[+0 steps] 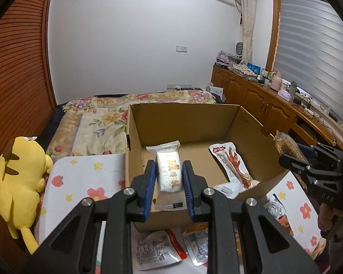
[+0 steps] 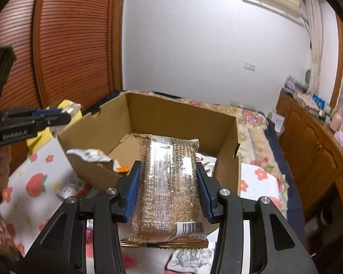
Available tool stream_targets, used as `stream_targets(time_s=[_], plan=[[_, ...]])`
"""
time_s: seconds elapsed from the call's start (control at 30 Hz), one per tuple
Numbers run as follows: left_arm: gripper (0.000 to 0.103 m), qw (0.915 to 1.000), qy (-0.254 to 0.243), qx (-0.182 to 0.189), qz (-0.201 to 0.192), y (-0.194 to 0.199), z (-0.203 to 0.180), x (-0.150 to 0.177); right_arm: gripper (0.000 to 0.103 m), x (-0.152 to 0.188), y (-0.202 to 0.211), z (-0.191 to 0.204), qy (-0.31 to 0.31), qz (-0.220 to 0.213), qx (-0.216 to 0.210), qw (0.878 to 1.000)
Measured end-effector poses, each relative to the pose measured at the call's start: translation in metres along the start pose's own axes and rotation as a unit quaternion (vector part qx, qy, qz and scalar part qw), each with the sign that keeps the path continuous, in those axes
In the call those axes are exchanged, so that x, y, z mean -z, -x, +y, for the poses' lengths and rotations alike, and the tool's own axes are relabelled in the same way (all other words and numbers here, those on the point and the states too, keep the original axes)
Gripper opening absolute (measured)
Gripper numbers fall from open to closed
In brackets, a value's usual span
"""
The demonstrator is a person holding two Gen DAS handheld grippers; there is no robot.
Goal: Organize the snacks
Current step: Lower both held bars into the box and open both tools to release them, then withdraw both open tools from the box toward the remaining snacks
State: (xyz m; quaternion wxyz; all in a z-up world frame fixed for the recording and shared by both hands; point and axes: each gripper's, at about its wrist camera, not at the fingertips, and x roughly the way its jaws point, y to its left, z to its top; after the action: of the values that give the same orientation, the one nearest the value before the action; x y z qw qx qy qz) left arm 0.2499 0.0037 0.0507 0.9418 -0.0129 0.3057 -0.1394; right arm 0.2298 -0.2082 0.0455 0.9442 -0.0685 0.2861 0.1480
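You get even, cool indoor light in both views, with soft shadows only. The blinds (image 1: 313,52) glow pale grey. Glare streaks the clear wrapper (image 2: 169,182) in the right wrist view. Fisheye bending curves the wardrobe door (image 2: 73,41), and dark vignetting rings each picture. The tablecloth (image 2: 30,182) and lower corners look smeared and soft.

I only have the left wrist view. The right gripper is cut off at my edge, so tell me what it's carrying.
Observer: The right gripper is shut on a clear rectangular plastic packet of pressed golden grain, with a blue pad on each long side.
Operator: Report which end faces the camera.
Observer: The barcode end; the far end points at the open brown cardboard box.
Operator: Check my left gripper from there.
Observer: The left gripper shows side-on, left of the box's corner, with a crinkled wrapper end past its tip.
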Motion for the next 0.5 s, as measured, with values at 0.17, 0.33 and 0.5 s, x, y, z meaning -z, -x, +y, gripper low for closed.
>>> stream_targets(time_s=[0.17,0.33,0.5], plan=[[0.021,1.0,0.0,0.001,0.006,-0.011,-0.001,-0.004,0.045,-0.01,-0.014,-0.01,-0.019,0.006,0.002,1.0],[0.021,0.9999,0.007,0.003,0.012,-0.018,-0.001,-0.006,0.045,-0.019,-0.029,-0.014,-0.029,0.016,0.005,0.999],[0.028,0.9998,0.006,0.005,0.019,-0.022,-0.001,-0.005,0.045,-0.019,-0.043,-0.016,-0.033,0.033,0.002,0.999]])
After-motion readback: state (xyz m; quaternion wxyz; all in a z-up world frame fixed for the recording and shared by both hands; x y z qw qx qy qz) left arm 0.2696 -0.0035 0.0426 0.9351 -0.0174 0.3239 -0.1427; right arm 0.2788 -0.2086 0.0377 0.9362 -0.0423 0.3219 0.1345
